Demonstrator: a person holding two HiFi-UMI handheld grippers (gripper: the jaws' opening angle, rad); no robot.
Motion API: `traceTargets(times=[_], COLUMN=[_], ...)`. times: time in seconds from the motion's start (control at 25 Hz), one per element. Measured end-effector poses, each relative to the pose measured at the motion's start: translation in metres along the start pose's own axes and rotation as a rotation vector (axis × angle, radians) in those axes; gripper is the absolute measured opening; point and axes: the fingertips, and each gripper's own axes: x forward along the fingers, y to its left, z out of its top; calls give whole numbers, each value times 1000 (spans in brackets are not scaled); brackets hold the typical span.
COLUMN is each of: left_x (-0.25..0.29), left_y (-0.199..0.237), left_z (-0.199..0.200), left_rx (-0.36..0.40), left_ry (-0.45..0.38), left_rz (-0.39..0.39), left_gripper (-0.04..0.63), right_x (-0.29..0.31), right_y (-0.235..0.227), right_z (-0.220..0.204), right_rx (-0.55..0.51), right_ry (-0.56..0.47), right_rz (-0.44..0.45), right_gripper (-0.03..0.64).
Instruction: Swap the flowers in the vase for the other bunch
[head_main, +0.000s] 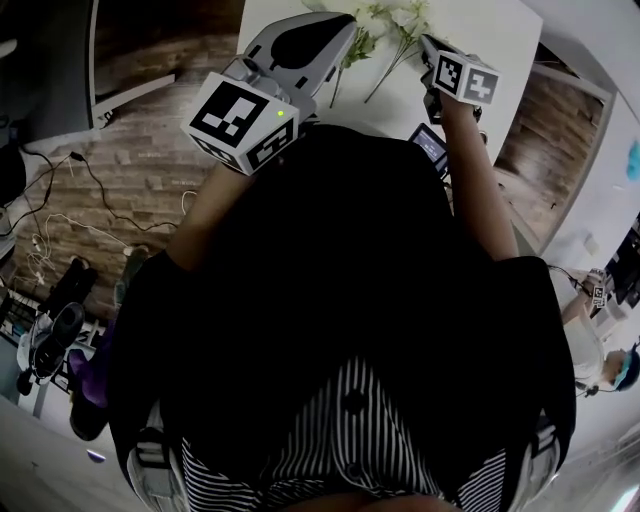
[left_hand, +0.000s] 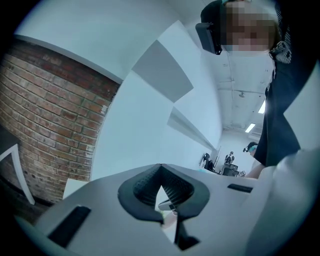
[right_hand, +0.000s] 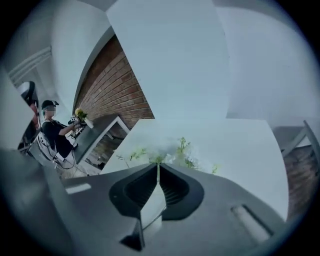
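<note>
Left tongs (left_hand: 161, 167): pressing together, gripping nothing.
Right tongs (right_hand: 158, 165): pressing together, aiming downward.
White flowers (right_hand: 182, 152): lying on the white worktop (right_hand: 240, 145), just beyond the right-hand tips.

A white table (head_main: 495, 45) stands on a brick-patterned floor (head_main: 150, 170), and a dark device with a lit screen (head_main: 430, 147) lies at the table's near edge. White and black cables (head_main: 60, 215) trail across the floor at the left, near some dark gear that is too dim to make out. The wearer's black top (head_main: 340, 300) and striped garment (head_main: 350, 440) fill the lower head view, while another person in dark clothes (right_hand: 54, 131) stands far off by a second table (right_hand: 97, 131).
</note>
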Motion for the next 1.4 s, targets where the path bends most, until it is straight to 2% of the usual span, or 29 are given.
traceTargets(times=[0.12,0.2,0.24,0.32,0.48,0.64,0.76,0.84,0.88,0.92,0.96,1.16,1.28,1.32,1.36,1.4], left_x=[-2,-1,0,2,5,1,-2,-3,-3,-3,-3,-7,-5,-4,-2,0], left_y=[3,5,4,3,4,13,19,23,25,27,28,31,25,20,15,9], left_z=[0,1,1,1,2,6,9,9,9,8,8,6,3,2,1,0], left_rx=[2,1,0,-2,-8,-18,-19,-15,-17,-21,-23,-25,-29,-30,-29,-28], left_ry=[0,0,0,-1,0,-3,-6,-6,-6,-5,-4,-3,-4,-4,-2,0], left_rz=[-6,-6,-8,-15,-26,-29,-34,-35,-34,-33,-31,-18,-19,-22,-25,-28], left_gripper=[5,5,5,5,5,5,5,5,5,5,5,5,5,5,5,5], right_x=[11,25,30,36,50,69,83,92,95,97,98,83,73,70,67,63], right_y=[6,7,7,8,3,-5,-12,-13,-15,-17,-19,-24,-13,-8,-4,-1], right_z=[1,-11,-19,-32,-49,-60,-67,-71,-72,-72,-73,-57,-59,-65,-73,-82], right_rx=[75,109,118,133,148,42,27,18,21,31,46,99,164,198,235,268], right_ry=[4,51,78,118,192,253,283,304,312,315,312,218,213,222,231,238], right_rz=[26,19,11,-3,-33,-126,-181,-193,-196,-200,-203,-184,-137,-124,-115,-112], right_gripper=[53,181,223,244,244,236,216,164,115,35,2,2,3,38,135,177])
